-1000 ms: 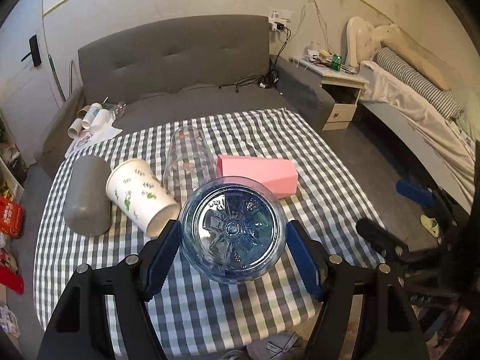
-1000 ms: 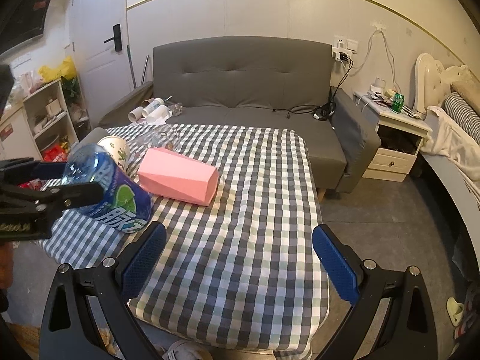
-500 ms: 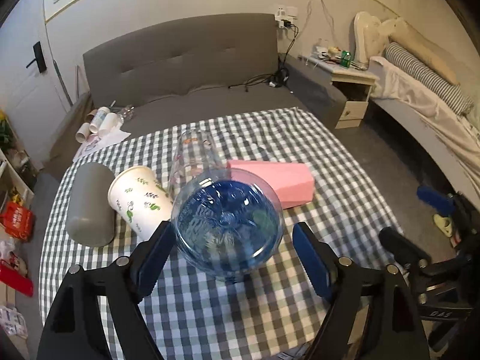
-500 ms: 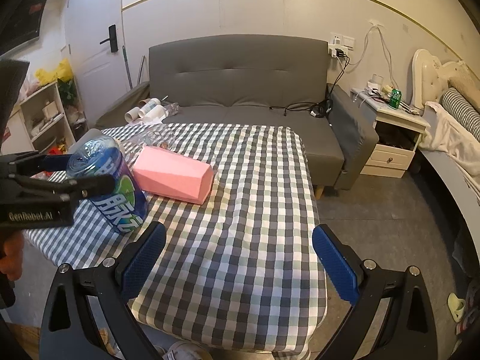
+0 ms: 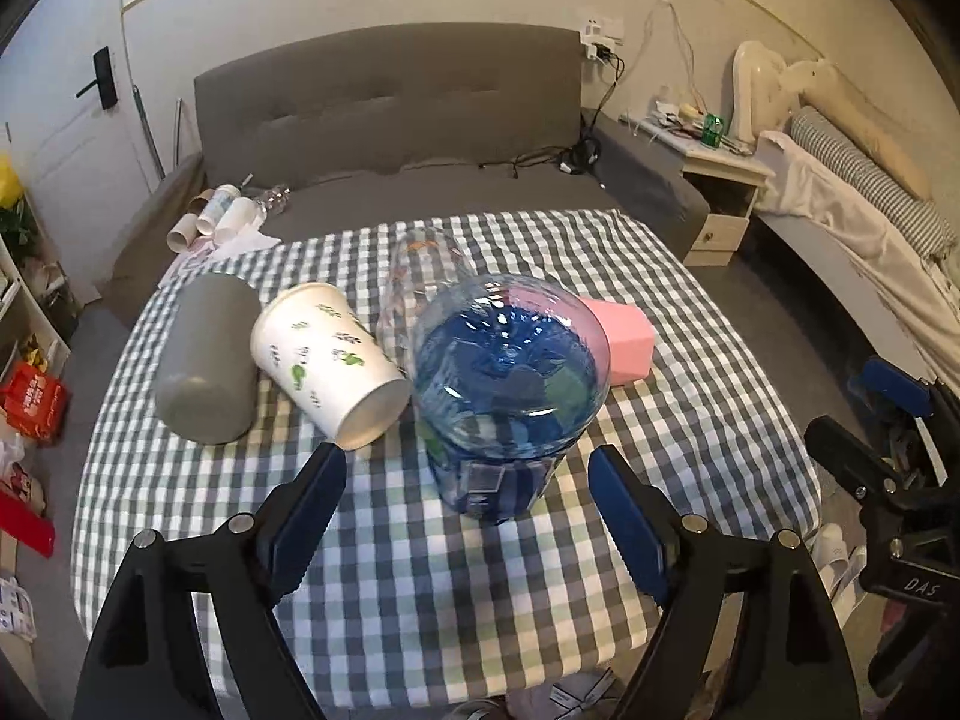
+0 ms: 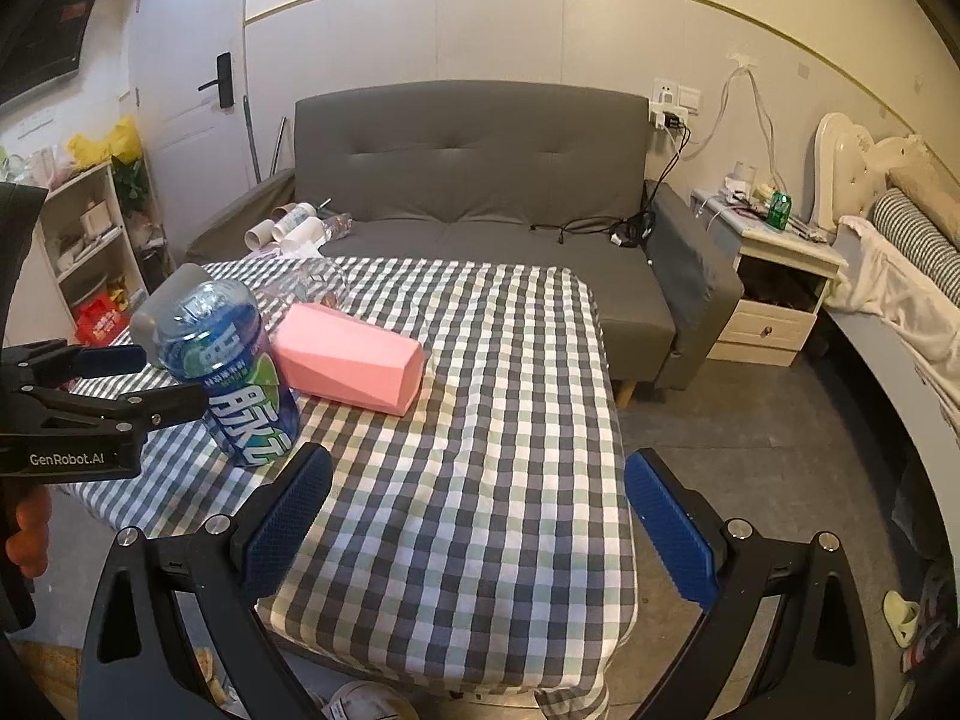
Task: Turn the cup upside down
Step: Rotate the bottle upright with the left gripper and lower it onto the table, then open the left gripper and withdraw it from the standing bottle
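A clear blue plastic cup (image 5: 510,384) with a green-and-white label stands base up, mouth down, on the checked tablecloth (image 5: 480,570); the right wrist view shows the cup (image 6: 231,372) at the table's left. My left gripper (image 5: 467,468) is open just behind it, one finger on either side, touching nothing. A hand holds the left gripper (image 6: 174,377) from the left. My right gripper (image 6: 477,468) hangs open and empty over the table's near right part. The right gripper (image 5: 864,414) also shows at the right edge.
Behind the blue cup, all on their sides, lie a white paper cup (image 5: 324,354), a grey cup (image 5: 207,354), a clear glass (image 5: 420,282) and a pink faceted cup (image 6: 351,363). A grey sofa (image 6: 480,180) stands beyond the table, a nightstand (image 6: 774,276) and bed to the right.
The left gripper opened and let go of the blue cup, then drew back. The cup went from held with its base towards the camera to standing mouth down on the cloth.
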